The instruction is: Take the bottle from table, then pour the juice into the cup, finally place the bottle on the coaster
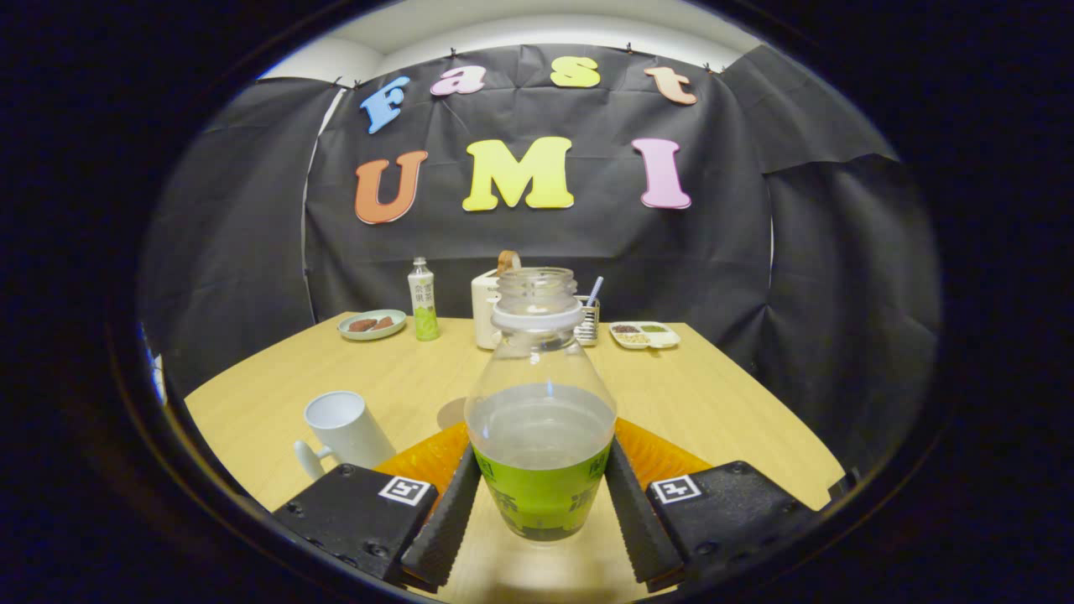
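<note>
So we've got the tool (541,503) clamped on the bottle (539,436), both fingers (445,516) pressing against its green label from either side. The bottle stands upright between them, cap off, open mouth on top, clear juice filling roughly the lower half. Its base looks a bit above the worktop (713,394), though we can't really tell if it's touching.

Taking the bottle as our landmark: the white cup (344,429) sits just left of it, near the left finger, handle pointing toward us. Right behind the bottle's lower part there's an orange coaster (654,449) peeking out on both sides.

Well beyond the bottle, at the far edge of the worktop, we see a second small bottle with a green label (423,299), a plate (372,324) with something brown on it left of that, a white toaster (484,308) mostly hidden behind the bottle's neck, and a divided snack tray (644,335) to the right.
</note>
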`<state>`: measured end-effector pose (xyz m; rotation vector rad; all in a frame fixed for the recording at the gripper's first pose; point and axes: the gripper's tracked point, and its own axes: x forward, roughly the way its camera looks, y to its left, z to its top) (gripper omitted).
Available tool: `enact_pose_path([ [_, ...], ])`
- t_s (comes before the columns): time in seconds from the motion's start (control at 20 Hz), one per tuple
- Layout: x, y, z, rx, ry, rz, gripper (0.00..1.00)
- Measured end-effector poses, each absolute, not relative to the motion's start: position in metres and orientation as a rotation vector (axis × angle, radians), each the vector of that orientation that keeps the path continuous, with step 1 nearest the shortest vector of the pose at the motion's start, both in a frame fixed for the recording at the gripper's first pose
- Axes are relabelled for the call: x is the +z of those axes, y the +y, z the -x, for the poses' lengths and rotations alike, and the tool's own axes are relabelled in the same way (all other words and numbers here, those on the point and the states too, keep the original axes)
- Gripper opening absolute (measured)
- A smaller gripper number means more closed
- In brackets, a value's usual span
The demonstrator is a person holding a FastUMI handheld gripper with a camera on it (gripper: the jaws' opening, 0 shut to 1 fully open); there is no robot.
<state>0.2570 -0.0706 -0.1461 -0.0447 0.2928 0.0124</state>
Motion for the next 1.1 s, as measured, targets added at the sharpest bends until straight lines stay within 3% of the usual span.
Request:
enact_pose_path([
  [0.55, -0.143, -0.079, -0.244, -0.076, 0.437, 0.329, 0.81],
  [1.1, -0.088, -0.086, -0.271, -0.292, 0.285, 0.887, 0.81],
])
